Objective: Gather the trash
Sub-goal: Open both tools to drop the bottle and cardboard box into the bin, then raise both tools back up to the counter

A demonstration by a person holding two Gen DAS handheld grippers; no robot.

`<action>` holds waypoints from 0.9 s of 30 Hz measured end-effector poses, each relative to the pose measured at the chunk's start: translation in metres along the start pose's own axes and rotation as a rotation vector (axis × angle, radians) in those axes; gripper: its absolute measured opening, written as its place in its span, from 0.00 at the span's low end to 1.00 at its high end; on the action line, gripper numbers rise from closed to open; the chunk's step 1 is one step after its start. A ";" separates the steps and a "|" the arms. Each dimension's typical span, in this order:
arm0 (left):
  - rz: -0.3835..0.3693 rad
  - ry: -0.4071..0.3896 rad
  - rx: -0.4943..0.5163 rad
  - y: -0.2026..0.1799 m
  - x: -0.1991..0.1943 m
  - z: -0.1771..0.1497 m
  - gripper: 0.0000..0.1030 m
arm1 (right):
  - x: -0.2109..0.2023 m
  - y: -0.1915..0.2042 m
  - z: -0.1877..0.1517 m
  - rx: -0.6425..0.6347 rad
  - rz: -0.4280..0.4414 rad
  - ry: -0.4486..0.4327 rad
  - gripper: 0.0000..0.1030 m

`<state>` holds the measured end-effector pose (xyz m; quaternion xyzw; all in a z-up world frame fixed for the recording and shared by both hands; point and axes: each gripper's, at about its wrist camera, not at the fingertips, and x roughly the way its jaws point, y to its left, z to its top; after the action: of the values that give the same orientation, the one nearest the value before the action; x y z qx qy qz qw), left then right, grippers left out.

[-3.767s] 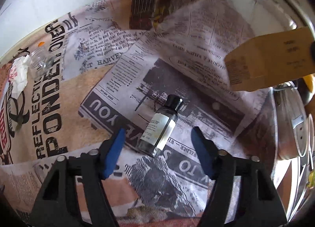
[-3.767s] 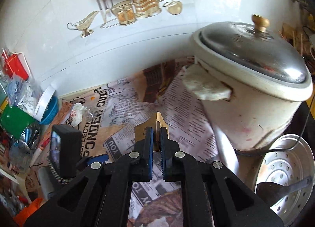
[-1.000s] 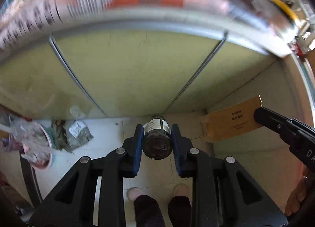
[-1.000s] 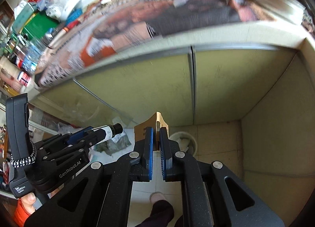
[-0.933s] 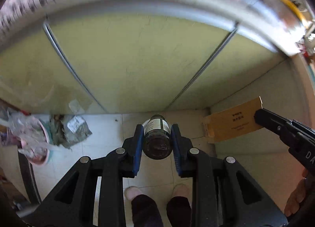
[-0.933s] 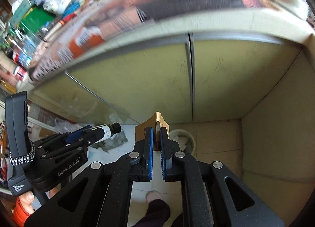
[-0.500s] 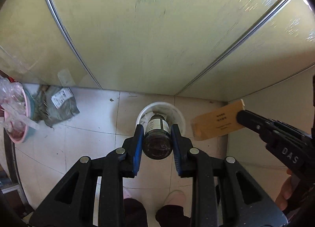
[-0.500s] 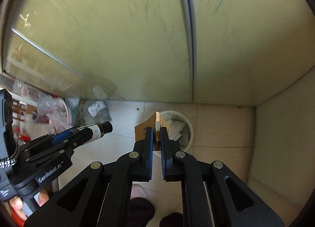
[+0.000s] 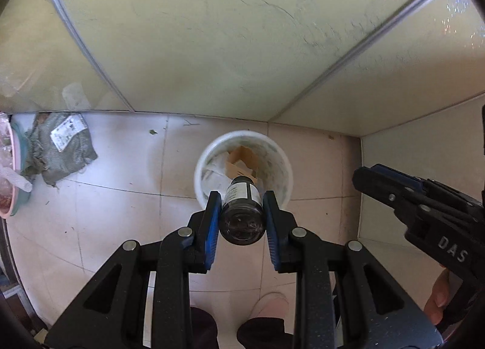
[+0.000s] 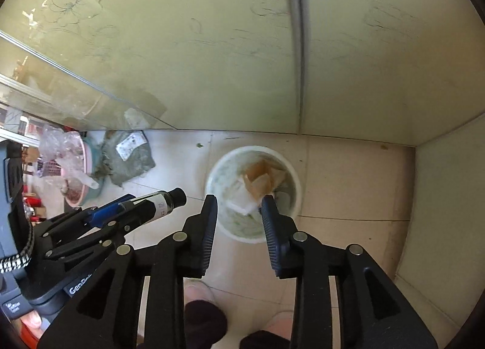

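The left tool [image 9: 241, 221] is clamping a small dark bottle [image 9: 241, 212] between its blue pads, cap pointing away at twelve o'clock, and is hanging directly over the white bin [image 9: 280, 155] on the tiled floor [image 9: 121, 212]; the bottle is overlapping the bin's near rim at six o'clock. The right tool [image 10: 239, 212] is gaping wide and gripping nothing, poised above the same bin [image 10: 295, 179]; brown cardboard [image 10: 257, 181] and white paper are lying inside it, just beyond the tool's tips at twelve o'clock.

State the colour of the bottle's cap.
Black; the bottle cap shows best in the right wrist view.
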<state>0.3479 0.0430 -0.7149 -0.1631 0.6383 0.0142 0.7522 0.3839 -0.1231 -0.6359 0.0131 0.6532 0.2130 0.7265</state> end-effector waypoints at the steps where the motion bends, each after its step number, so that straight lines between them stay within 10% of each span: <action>1: -0.003 0.005 0.003 -0.003 0.001 0.001 0.27 | -0.001 -0.002 0.000 0.003 -0.006 0.000 0.27; 6: -0.010 0.022 0.000 -0.008 -0.002 0.004 0.43 | -0.014 -0.009 0.000 0.011 -0.021 -0.013 0.27; 14: 0.020 0.011 0.046 -0.025 -0.058 0.002 0.43 | -0.064 0.005 0.003 -0.001 -0.020 -0.059 0.27; 27: 0.004 -0.148 0.122 -0.058 -0.293 0.021 0.43 | -0.253 0.090 0.010 -0.049 -0.042 -0.206 0.27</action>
<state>0.3275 0.0482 -0.4165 -0.1141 0.5811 -0.0111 0.8057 0.3528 -0.1210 -0.3689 0.0036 0.5700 0.2110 0.7941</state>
